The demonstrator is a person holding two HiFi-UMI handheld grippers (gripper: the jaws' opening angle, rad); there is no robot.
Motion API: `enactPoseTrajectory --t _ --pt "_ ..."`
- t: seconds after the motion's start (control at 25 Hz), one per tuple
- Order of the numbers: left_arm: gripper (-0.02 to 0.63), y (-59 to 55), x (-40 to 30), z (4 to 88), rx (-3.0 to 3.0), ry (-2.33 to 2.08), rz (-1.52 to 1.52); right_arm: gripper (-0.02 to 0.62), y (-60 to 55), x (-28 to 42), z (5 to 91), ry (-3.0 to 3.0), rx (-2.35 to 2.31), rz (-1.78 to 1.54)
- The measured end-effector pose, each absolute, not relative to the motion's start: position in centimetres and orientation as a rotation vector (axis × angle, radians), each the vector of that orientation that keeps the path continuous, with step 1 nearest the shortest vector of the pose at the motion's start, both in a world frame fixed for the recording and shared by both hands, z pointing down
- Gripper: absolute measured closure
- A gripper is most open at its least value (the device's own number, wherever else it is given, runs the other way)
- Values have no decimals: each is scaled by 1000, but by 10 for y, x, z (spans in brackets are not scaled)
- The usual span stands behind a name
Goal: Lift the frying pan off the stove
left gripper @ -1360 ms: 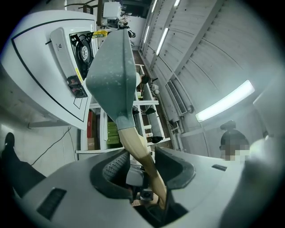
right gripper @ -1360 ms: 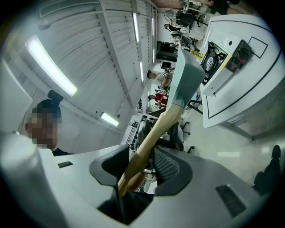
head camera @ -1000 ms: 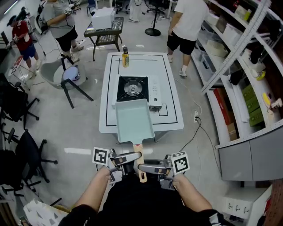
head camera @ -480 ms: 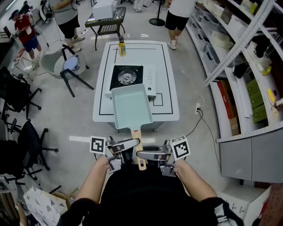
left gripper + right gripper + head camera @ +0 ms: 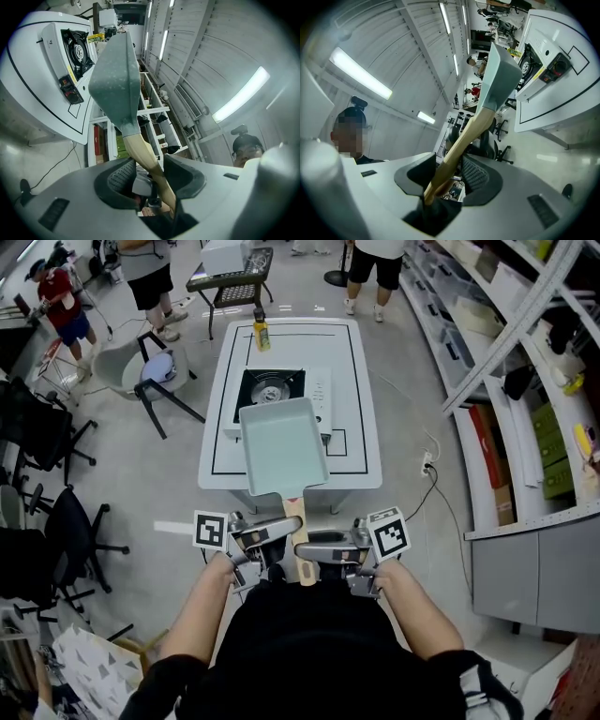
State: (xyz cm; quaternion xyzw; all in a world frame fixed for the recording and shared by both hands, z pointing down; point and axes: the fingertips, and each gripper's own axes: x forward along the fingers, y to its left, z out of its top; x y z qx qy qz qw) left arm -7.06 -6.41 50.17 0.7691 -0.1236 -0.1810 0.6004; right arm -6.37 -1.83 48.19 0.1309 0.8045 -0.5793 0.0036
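Teal rectangular frying pan [image 5: 283, 444] aloft, clear above stove [image 5: 269, 389].

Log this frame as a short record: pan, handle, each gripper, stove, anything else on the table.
pan: teal, rectangular, held in the air, off the stove
handle: wooden, points toward the person
left gripper: jaws on the handle
right gripper: jaws on the handle
stove: single burner, bare, on the white table
bottle: yellow, upright at the table's far end

Matt pan [image 5: 283, 446], smooth wooden handle [image 5: 294, 512]
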Motion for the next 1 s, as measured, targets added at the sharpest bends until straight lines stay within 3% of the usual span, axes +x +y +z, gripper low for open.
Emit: enactPoseTrajectory --t 1.0 --pt "423 -70 -56 506 1764 -296 -443 411 -25 -49 487 2518 411 -1798"
